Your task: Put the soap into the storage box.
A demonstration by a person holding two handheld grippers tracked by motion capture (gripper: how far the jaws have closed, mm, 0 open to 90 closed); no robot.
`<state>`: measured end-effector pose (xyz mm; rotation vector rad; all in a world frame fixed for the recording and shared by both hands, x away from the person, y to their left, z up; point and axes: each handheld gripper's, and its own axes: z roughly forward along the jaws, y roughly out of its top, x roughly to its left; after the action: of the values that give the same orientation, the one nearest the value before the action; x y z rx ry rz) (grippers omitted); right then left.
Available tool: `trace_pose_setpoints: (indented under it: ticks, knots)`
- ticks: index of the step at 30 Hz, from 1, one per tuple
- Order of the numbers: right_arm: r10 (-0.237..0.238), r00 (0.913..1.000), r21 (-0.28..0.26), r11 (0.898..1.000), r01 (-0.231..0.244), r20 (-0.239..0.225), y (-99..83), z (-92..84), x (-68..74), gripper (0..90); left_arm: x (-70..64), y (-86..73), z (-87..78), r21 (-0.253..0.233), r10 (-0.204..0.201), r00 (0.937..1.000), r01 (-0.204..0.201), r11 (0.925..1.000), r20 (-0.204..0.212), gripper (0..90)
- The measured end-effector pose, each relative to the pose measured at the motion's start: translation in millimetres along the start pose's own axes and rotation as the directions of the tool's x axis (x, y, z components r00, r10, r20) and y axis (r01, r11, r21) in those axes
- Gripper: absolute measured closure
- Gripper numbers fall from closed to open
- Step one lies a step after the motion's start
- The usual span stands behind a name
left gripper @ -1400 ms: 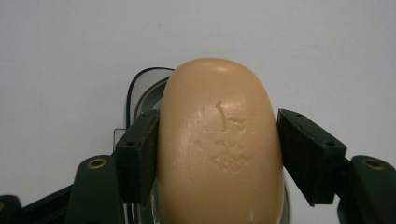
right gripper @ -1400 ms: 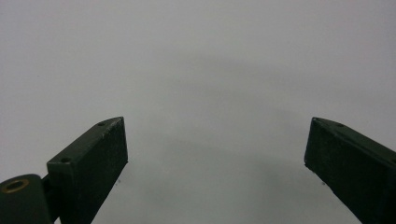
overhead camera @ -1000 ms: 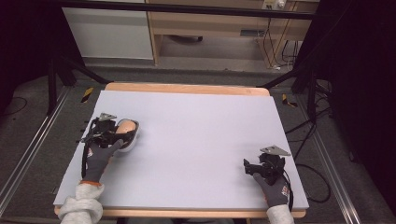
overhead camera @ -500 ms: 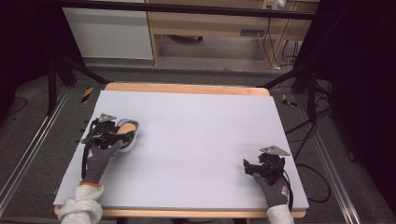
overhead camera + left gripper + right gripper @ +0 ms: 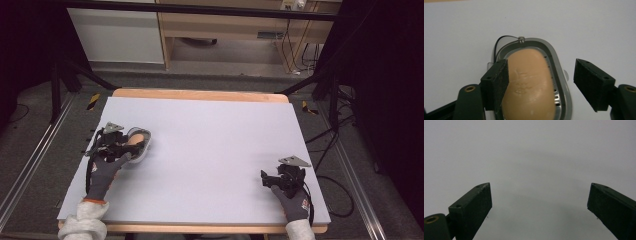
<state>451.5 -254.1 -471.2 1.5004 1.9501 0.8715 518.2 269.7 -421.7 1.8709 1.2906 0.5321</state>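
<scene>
I see a tan soap bar [image 5: 529,82] lying in a grey dish [image 5: 560,75]. In the left gripper view it sits in the lower middle of the frame, and its near end is cut off by the bottom edge. A thin dark wire [image 5: 499,42] curls out from the top of the dish by a small screw [image 5: 521,38]. I cannot tell what the wire goes to.

My left tongs [image 5: 541,85] are open wide around the soap. One black pad touches the soap's left side. The other pad stands apart on the right, just past the dish rim, with a gap between. So the tongs are not squeezing the soap.

In the high view the soap [image 5: 135,142] and dish [image 5: 141,151] are at the middle left of the frame, on the white desk [image 5: 215,145]. My left hand [image 5: 105,167] and left tongs [image 5: 131,145] hide much of the dish there, and it looks small and blurry.

My right tongs [image 5: 263,178] are at the lower right of the high view, well apart from the soap. In the right gripper view they [image 5: 539,202] are open wide and hold nothing, with bare desk [image 5: 531,157] between them. The pad on the right is cut off by the frame edge.
</scene>
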Motion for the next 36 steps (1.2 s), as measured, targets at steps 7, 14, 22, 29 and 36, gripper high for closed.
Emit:
trace_pose_setpoints:
  ticks: [7,14,22,29,36]
  knots:
    - [0.005,1.0,-0.004,1.0,-0.005,0.001,0.3,-1.4,0.0,5.9,-7.3,1.0,-12.7,-0.041,0.019,0.9998,-0.019,0.999,0.01,28.5]
    - [0.008,1.0,-0.012,1.0,-0.008,0.005,0.8,-3.0,-1.1,5.9,-20.9,-5.2,-22.6,-0.058,0.048,0.9977,-0.045,0.9973,0.048,27.5]
    - [0.02,0.9998,-0.018,1.0,-0.02,0.006,-0.6,-5.3,-4.4,5.8,-33.2,-27.6,-29.1,-0.048,0.066,0.9948,-0.063,0.9969,0.078,26.1]
    - [0.015,0.9996,-0.01,1.0,-0.015,0.025,-6.4,-7.4,-11.1,5.7,-32.4,-50.6,-38.2,-0.03,0.051,0.9957,-0.049,0.9983,0.078,25.2]
    - [0.02,0.999,-0.008,1.0,-0.02,0.039,-8.9,-9.9,-13.8,6.0,-24.6,-72.7,-40.7,0.009,0.045,0.9985,-0.045,0.9989,0.03,24.2]
